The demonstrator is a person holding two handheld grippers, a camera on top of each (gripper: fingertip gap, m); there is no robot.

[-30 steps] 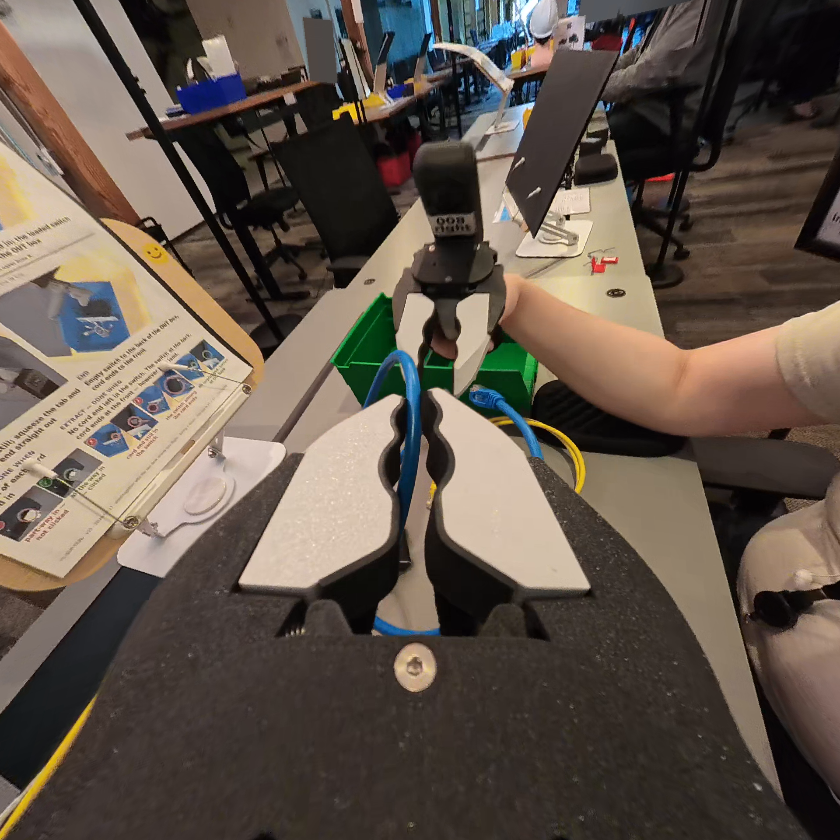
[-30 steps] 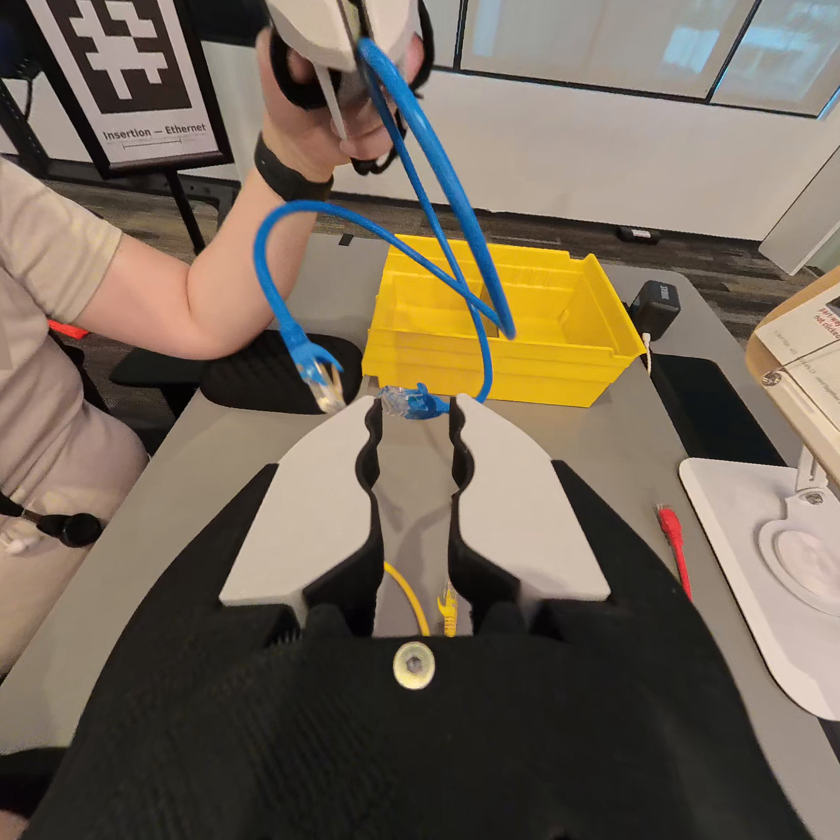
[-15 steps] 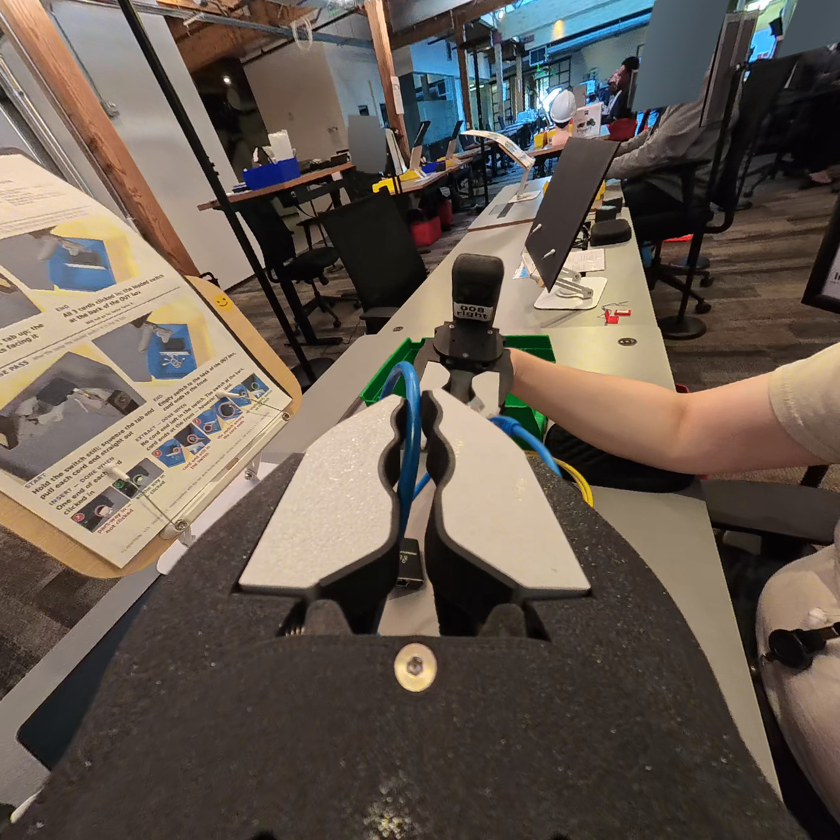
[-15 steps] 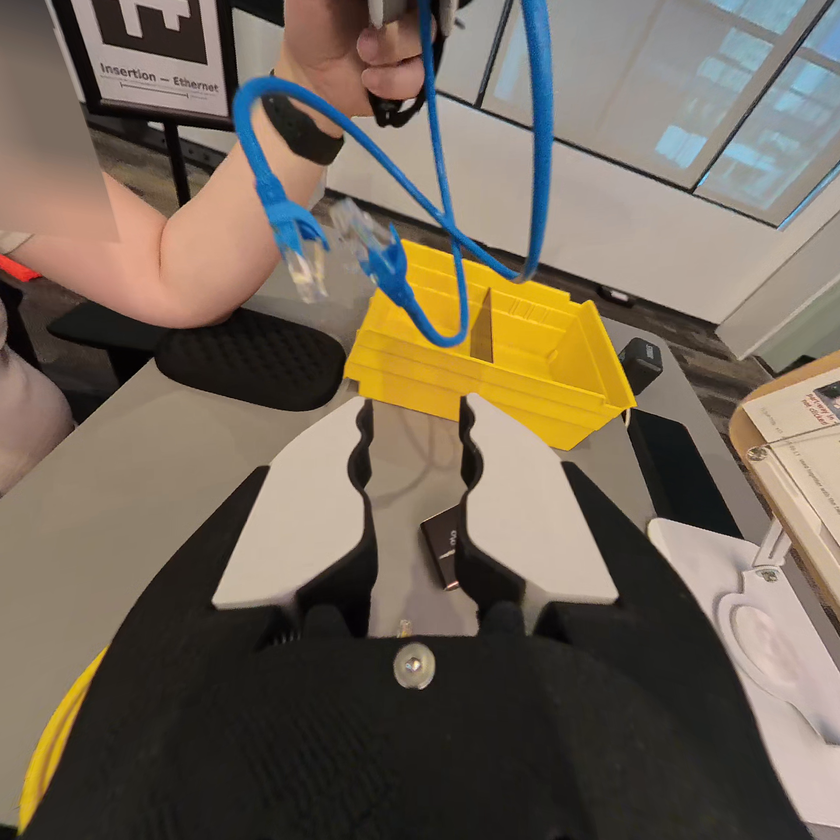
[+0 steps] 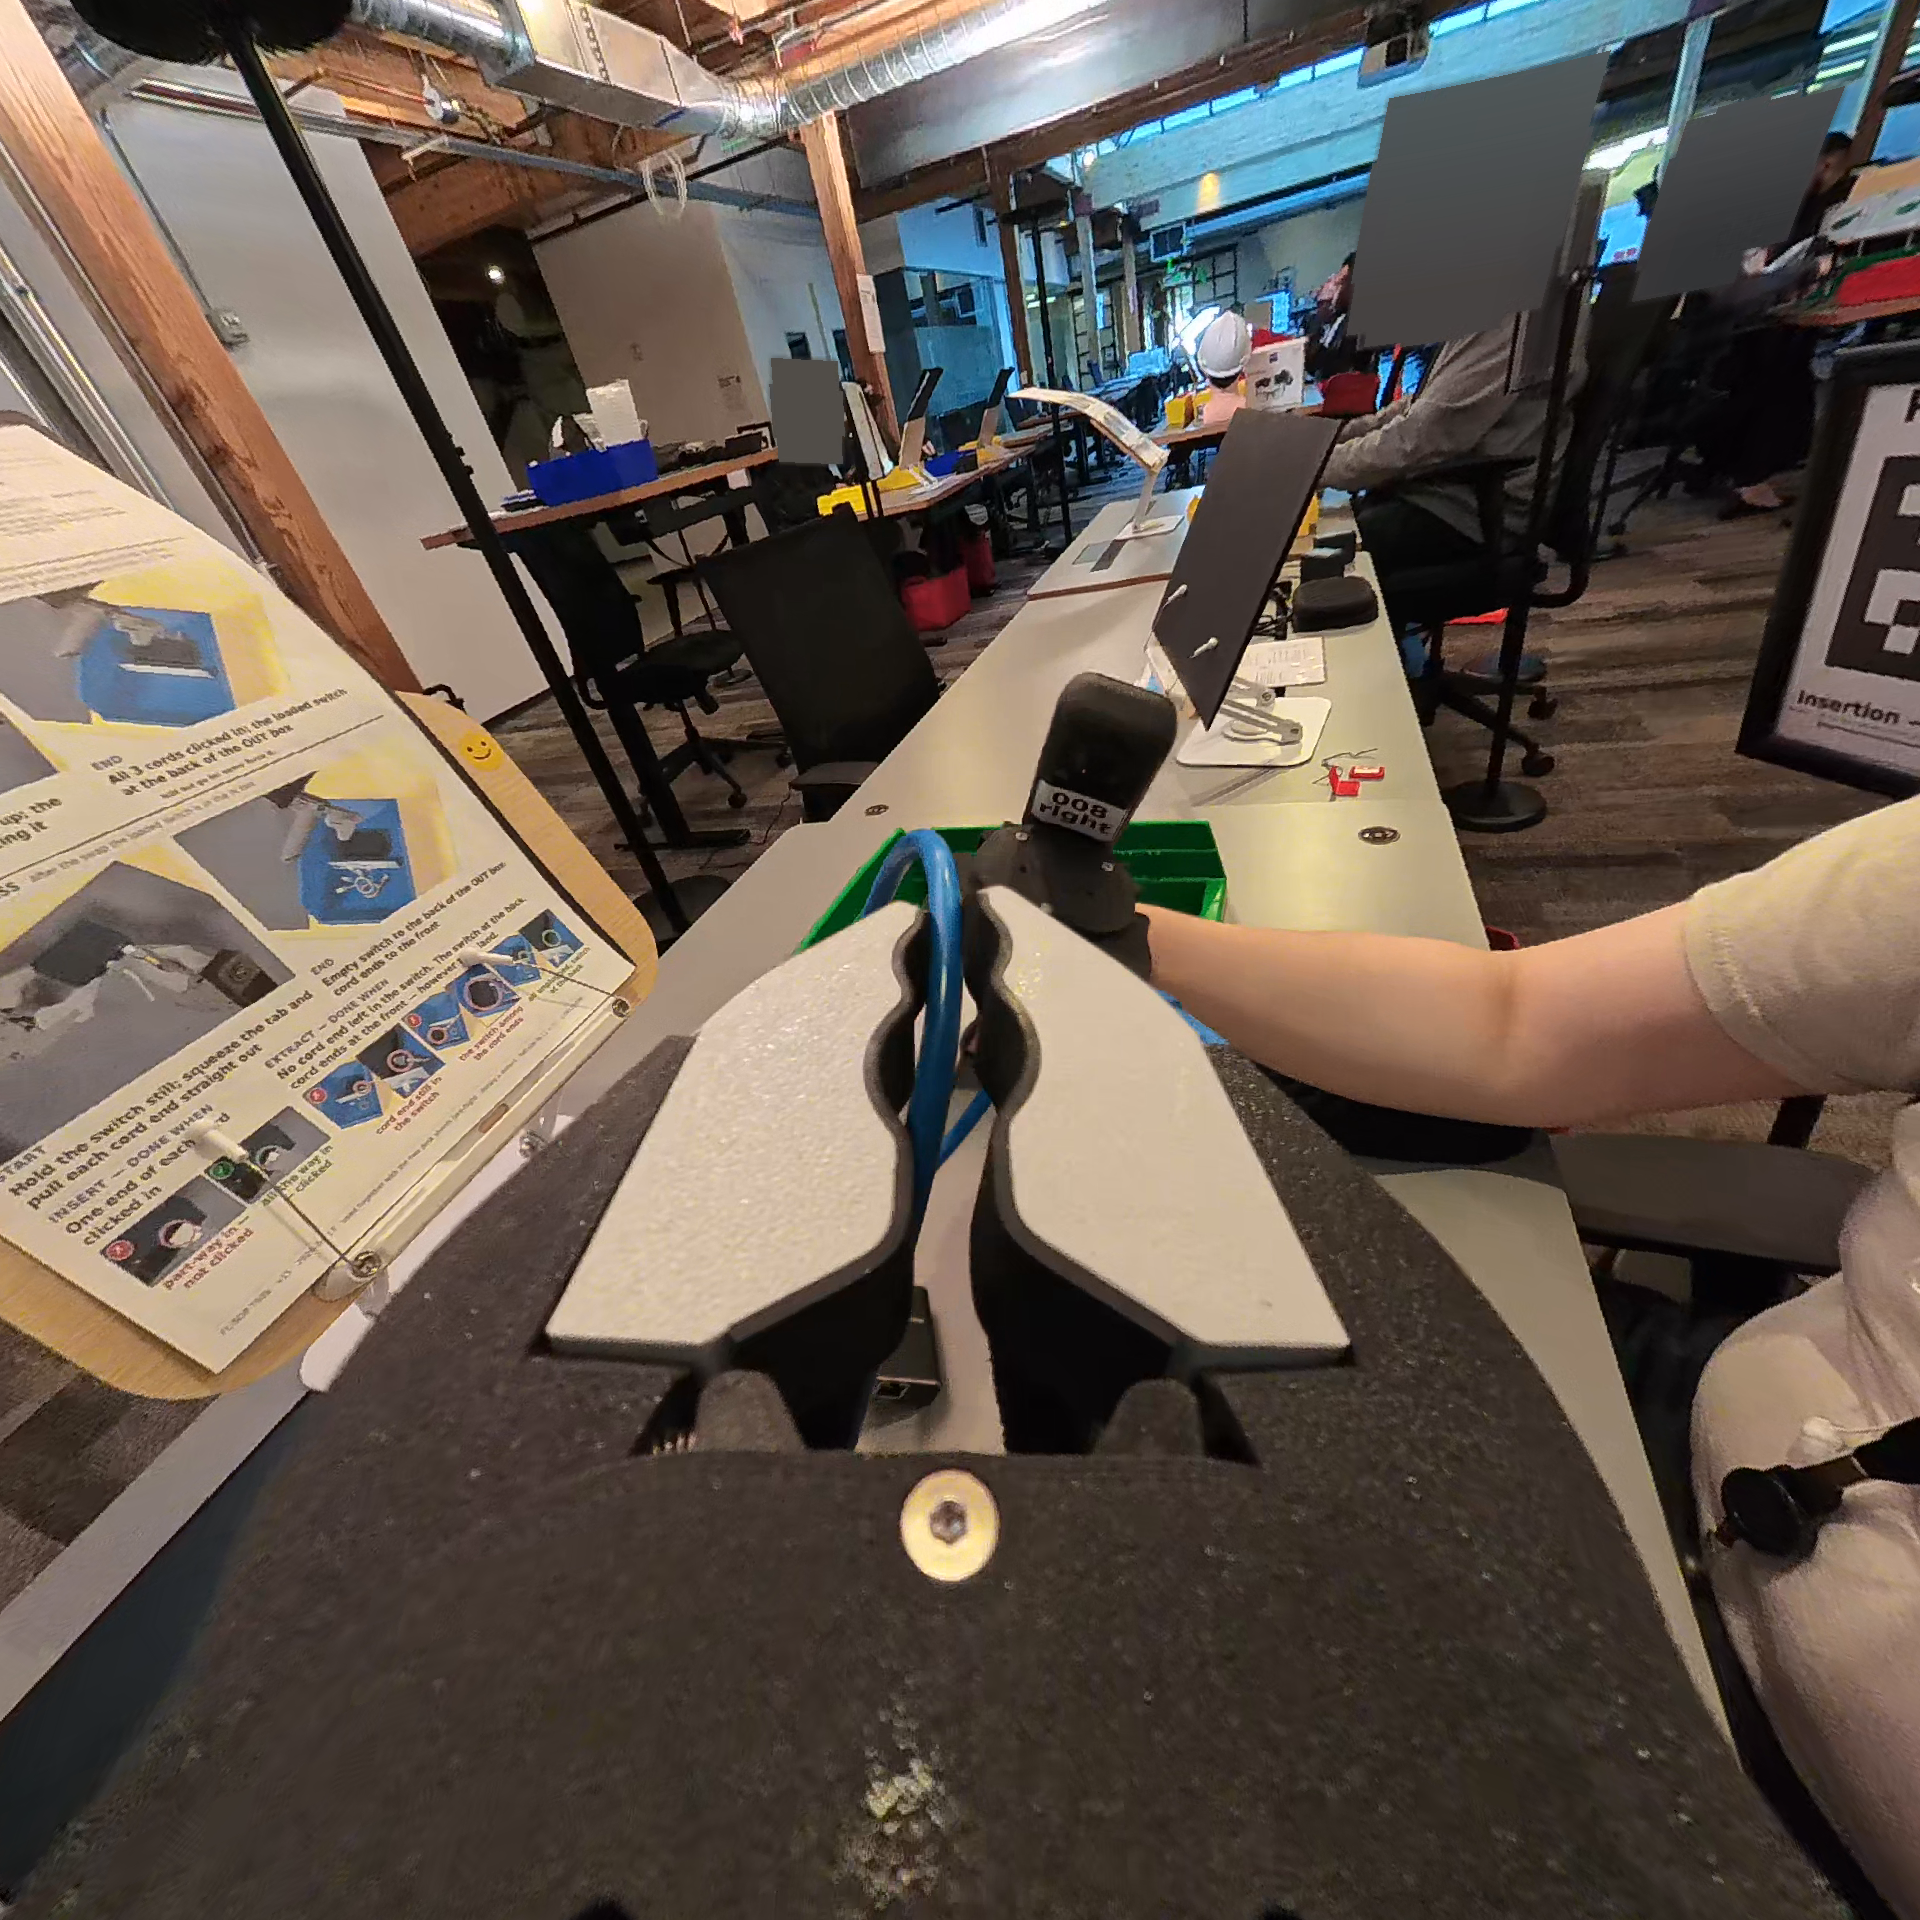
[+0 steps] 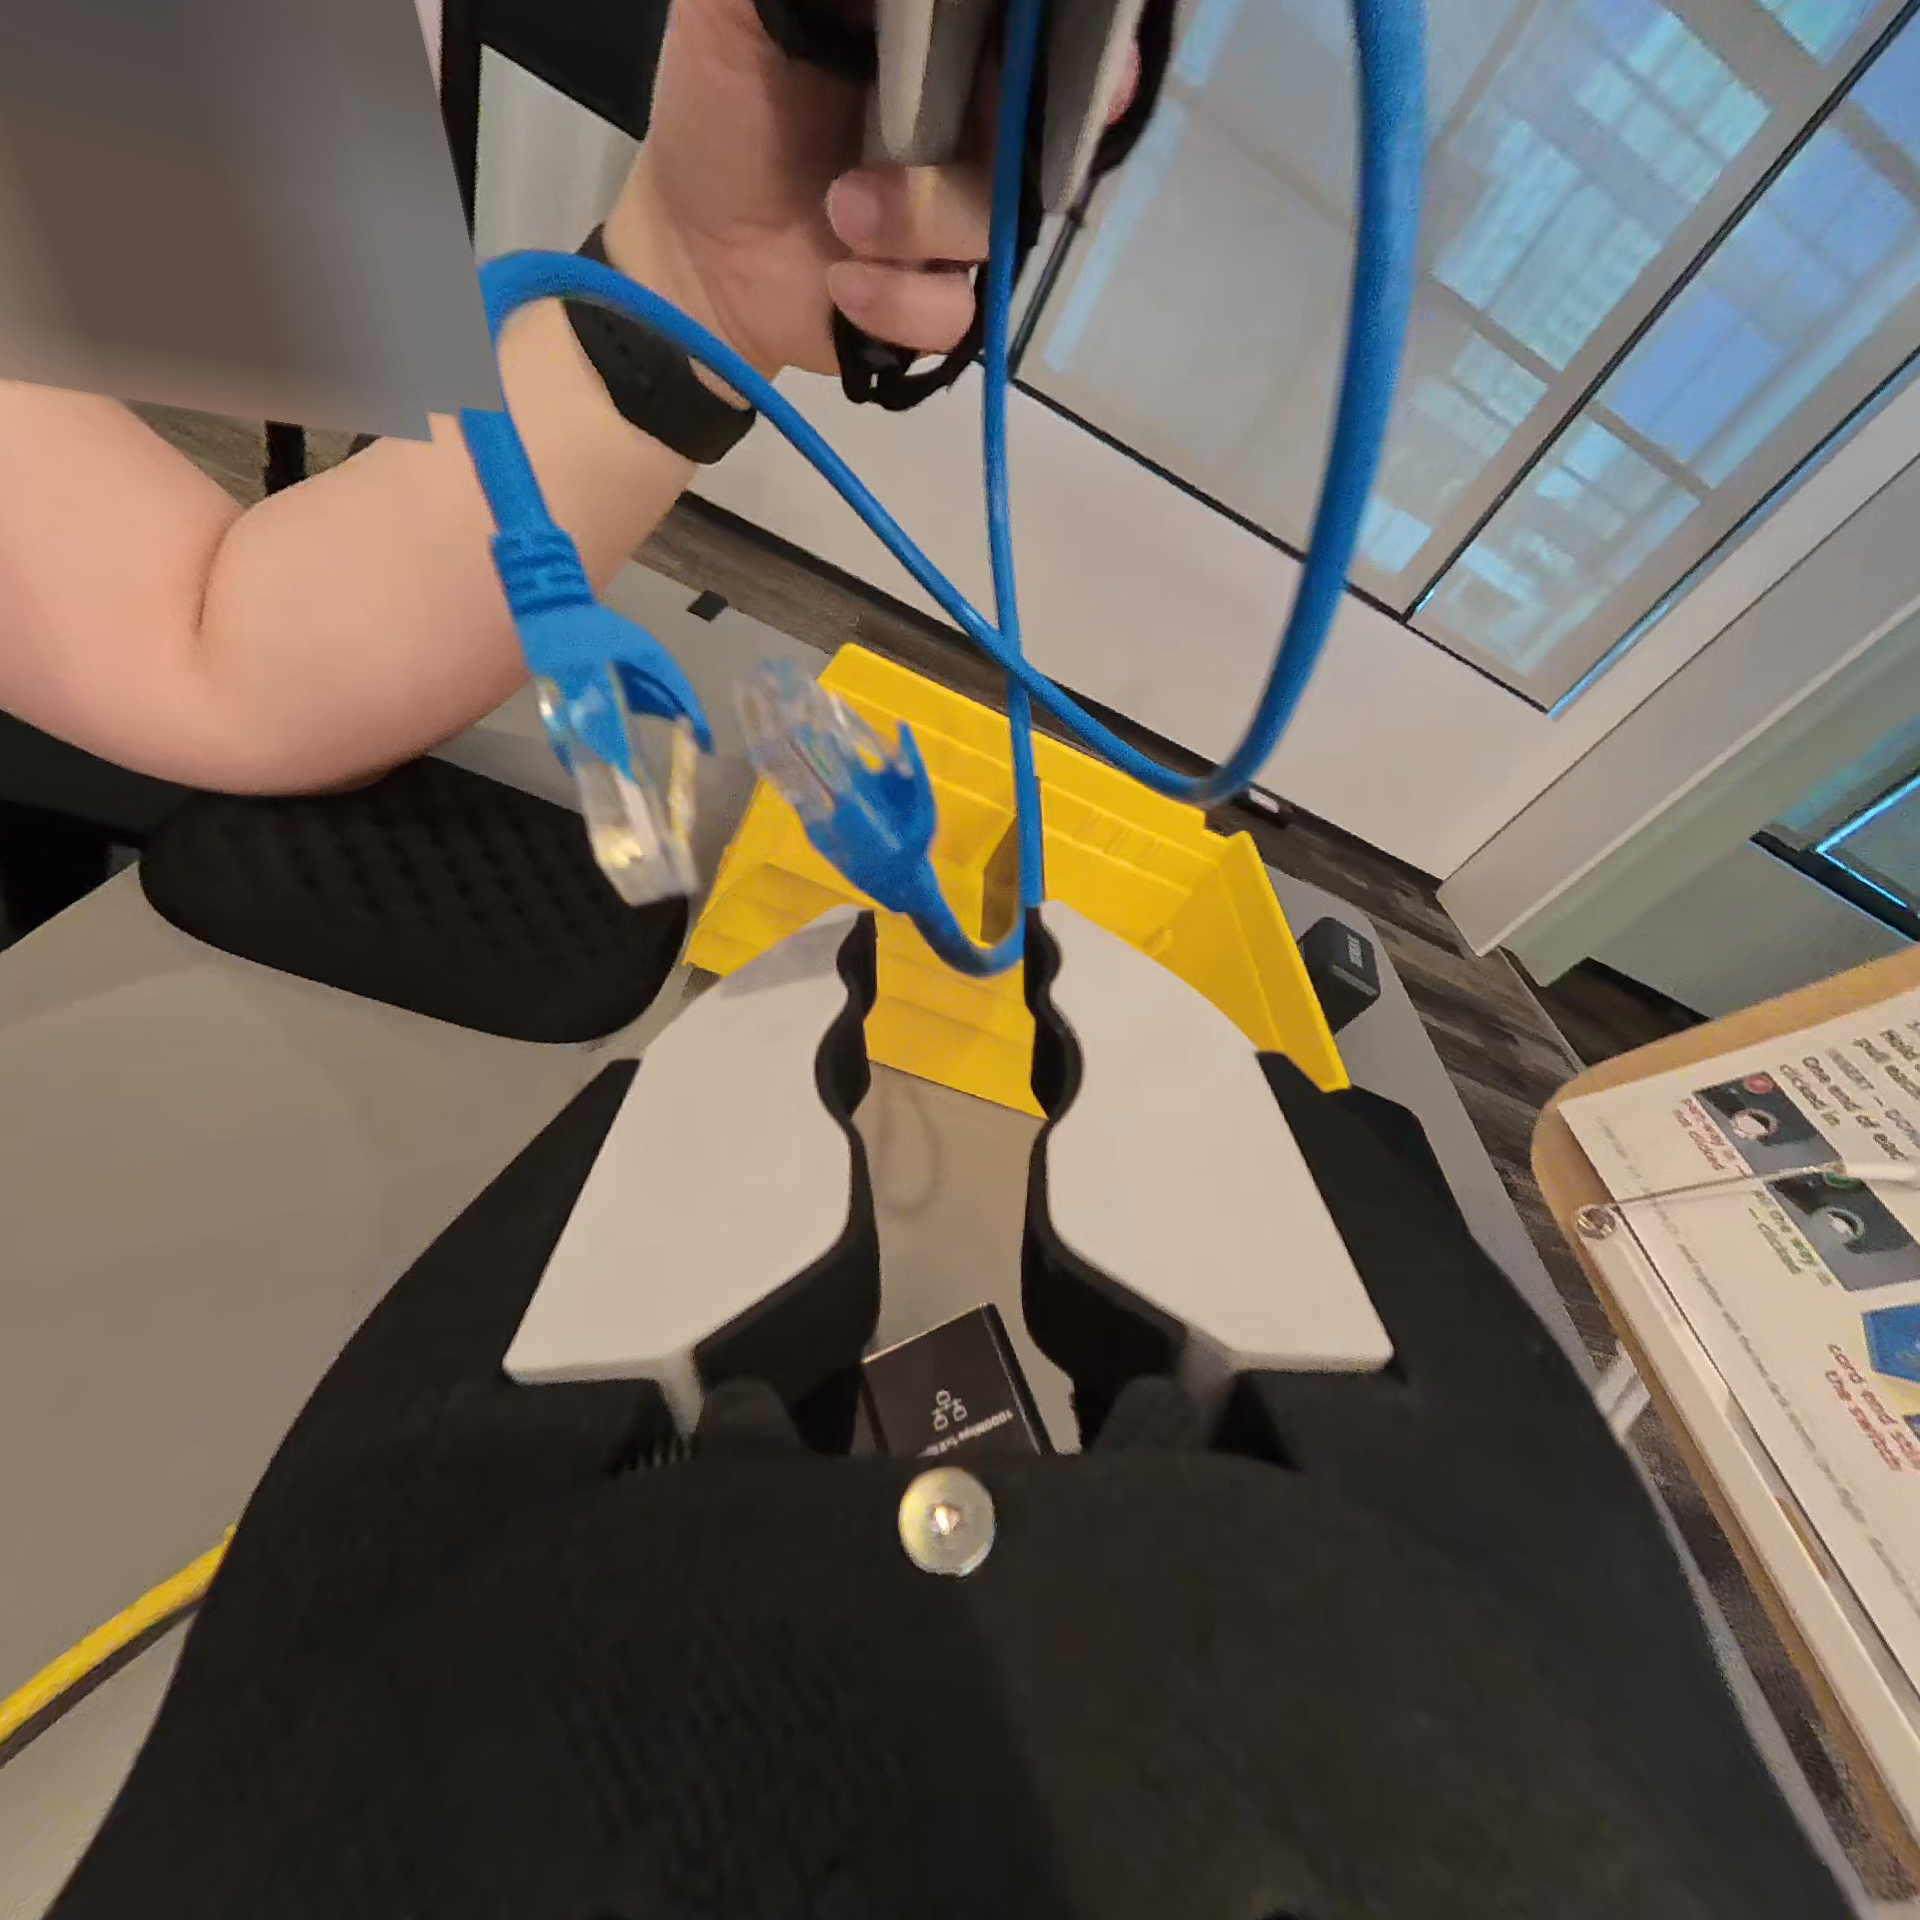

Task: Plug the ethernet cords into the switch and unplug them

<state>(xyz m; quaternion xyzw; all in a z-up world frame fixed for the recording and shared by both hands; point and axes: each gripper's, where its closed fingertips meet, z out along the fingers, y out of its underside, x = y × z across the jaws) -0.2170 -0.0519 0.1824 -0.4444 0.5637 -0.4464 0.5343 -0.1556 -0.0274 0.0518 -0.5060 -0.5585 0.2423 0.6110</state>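
Left wrist view: the left gripper (image 5: pixel 948 935), at centre frame, is clenched on a blue ethernet cord (image 5: pixel 940 997), both dark pads pressing the cable, which arches above the fingertips and runs back down between the fingers; holding the cord mid-length probably keeps both ends hanging free for the other gripper to take. Beyond it, just above centre, the right gripper (image 5: pixel 1049 894) stands over a green bin (image 5: pixel 1174 868) on the grey surface (image 5: pixel 1340 873). An instruction board (image 5: pixel 260 935) leans at left. Right wrist view: the right gripper (image 6: pixel 943 930), at centre frame, is released, with a wide gap between its fingers; a low bend of the cord hangs at the tip of its right-hand finger (image 6: pixel 1143 1060), whether touching cannot be told. The cord's two clear plugs dangle just up and left of the fingertips, one (image 6: pixel 623 790) farther left, the other (image 6: pixel 805 743) nearer, so the next grasp likely targets the nearer plug. A black switch (image 6: pixel 951 1397) lies on the surface at lower centre, beneath the gripper's base, no cord plugged in where visible. A yellow bin (image 6: pixel 1164 883) sits behind; a yellow cord (image 6: pixel 94 1652) trails at lower left.
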